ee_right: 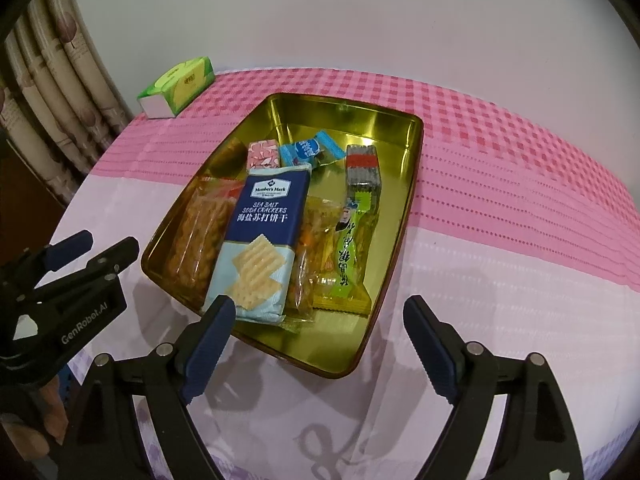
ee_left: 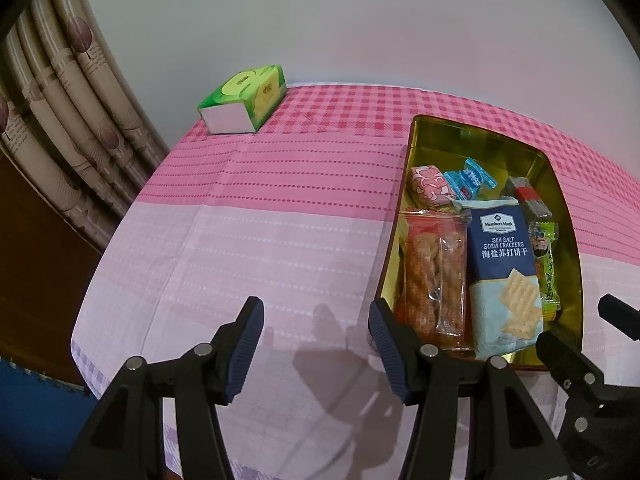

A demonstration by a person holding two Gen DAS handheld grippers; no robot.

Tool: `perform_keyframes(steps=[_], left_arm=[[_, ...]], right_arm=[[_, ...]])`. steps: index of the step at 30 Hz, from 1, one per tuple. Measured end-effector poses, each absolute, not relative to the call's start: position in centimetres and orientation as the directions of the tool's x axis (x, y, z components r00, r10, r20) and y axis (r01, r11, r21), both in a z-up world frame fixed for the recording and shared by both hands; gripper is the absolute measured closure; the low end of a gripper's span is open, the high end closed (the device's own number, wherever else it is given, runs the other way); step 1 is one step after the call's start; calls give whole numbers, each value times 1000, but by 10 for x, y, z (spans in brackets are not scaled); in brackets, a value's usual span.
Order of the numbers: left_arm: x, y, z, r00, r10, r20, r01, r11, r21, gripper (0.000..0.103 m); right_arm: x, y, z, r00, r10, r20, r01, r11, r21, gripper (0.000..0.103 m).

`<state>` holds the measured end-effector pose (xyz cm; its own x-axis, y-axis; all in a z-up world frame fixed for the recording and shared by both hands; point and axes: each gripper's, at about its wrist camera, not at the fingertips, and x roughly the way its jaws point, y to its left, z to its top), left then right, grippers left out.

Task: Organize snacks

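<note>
Both tools spread, empty: right tool (ee_right: 316, 312) over gold tin (ee_right: 416, 152) (yellow snack pack (ee_right: 320, 240) there only).

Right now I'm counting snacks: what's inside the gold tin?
The gold tin holds a soda crackers pack, orange, yellow and green packets, a grey bar, pink and blue sweets. Anything beneath the crackers is hidden.

Left wrist: looks steeply down between its own fingers, near the tablecloth (ee_left: 240, 240), gold tin (ee_left: 420, 128) at right.
Right wrist: steeply down, tin (ee_right: 416, 152) centred, seemingly close.
Shared: tin, green box (ee_left: 244, 100), curtain (ee_left: 60, 100).
</note>
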<state>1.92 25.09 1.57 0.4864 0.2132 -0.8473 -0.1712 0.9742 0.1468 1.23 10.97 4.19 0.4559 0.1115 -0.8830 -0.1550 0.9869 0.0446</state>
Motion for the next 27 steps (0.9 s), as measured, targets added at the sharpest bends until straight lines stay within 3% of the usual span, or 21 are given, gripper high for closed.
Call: perform_keyframes(steps=[27], left_arm=[[19,251,16,488,222,-844,-170,973,157,47]], right_arm=[[11,113,36,444,110,-889,-161,986,41,19]])
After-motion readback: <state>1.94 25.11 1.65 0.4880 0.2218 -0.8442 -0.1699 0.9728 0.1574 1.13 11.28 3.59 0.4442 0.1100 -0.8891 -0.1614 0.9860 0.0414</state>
